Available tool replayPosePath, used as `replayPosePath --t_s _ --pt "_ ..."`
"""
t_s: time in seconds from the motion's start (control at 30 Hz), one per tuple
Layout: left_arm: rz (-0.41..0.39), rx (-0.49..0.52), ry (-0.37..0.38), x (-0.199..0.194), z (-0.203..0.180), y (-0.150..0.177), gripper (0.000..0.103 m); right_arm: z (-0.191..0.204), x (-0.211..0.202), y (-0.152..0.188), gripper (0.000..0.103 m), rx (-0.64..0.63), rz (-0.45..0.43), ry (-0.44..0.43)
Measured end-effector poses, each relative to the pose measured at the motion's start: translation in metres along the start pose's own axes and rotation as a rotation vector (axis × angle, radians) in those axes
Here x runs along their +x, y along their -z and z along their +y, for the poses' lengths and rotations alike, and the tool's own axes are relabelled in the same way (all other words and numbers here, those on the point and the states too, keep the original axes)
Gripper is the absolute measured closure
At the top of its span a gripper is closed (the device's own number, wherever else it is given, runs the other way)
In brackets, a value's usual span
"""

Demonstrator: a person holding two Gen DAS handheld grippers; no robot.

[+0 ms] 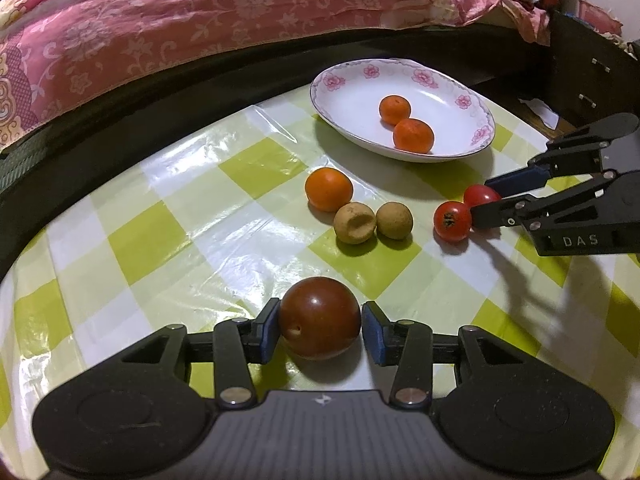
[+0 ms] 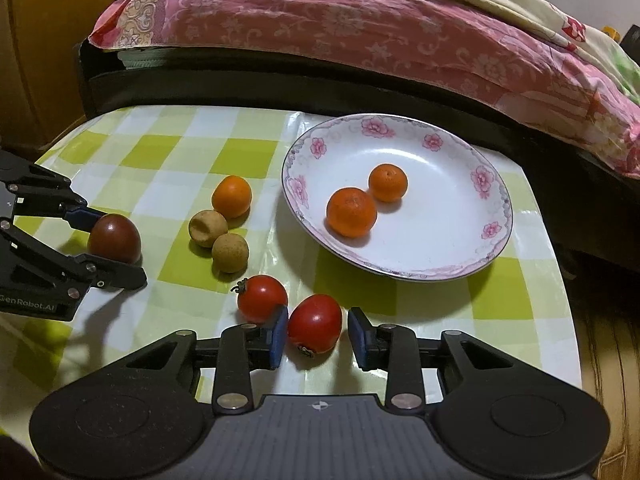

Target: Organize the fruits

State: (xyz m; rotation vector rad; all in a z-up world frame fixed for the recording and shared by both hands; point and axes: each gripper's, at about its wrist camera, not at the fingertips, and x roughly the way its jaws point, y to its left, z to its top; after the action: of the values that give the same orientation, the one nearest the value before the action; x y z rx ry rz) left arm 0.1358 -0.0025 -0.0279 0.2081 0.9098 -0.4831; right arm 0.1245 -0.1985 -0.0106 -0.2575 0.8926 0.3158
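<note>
The left gripper (image 1: pixel 320 326) straddles a dark red plum (image 1: pixel 319 317) on the checked tablecloth (image 1: pixel 180 240); its left pad touches the fruit while the right pad stands just clear, so it is not clamped. The right gripper (image 2: pixel 318 330) has an egg-shaped tomato (image 2: pixel 315 323) between slightly parted jaws, left pad touching, the stem end pointing near and its long axis tilted. A flowered plate (image 2: pixel 492 216), far right, holds two oranges (image 2: pixel 352 212).
</note>
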Motion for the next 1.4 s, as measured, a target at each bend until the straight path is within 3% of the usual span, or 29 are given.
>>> replayPosePath --t_s 0.37,0.67,1.03,1.4 --pt "0.025 -0.035 0.003 0.0 0.0 -0.004 0.056 0.001 -0.003 -0.002 0.079 0.006 0.037 -0.005" --pt "-0.004 0.007 -0.003 -0.001 -0.006 0.004 0.056 0.008 0.004 0.0 0.074 -0.035 0.058 0.039" --pt "0.008 -0.013 -0.043 -0.001 -0.012 0.001 0.056 0.006 0.0 0.008 0.079 0.008 0.031 0.034" --pt "-0.026 -0.003 0.003 -0.001 -0.035 -0.028 0.056 -0.001 -0.026 0.002 0.079 0.074 -0.017 -0.01"
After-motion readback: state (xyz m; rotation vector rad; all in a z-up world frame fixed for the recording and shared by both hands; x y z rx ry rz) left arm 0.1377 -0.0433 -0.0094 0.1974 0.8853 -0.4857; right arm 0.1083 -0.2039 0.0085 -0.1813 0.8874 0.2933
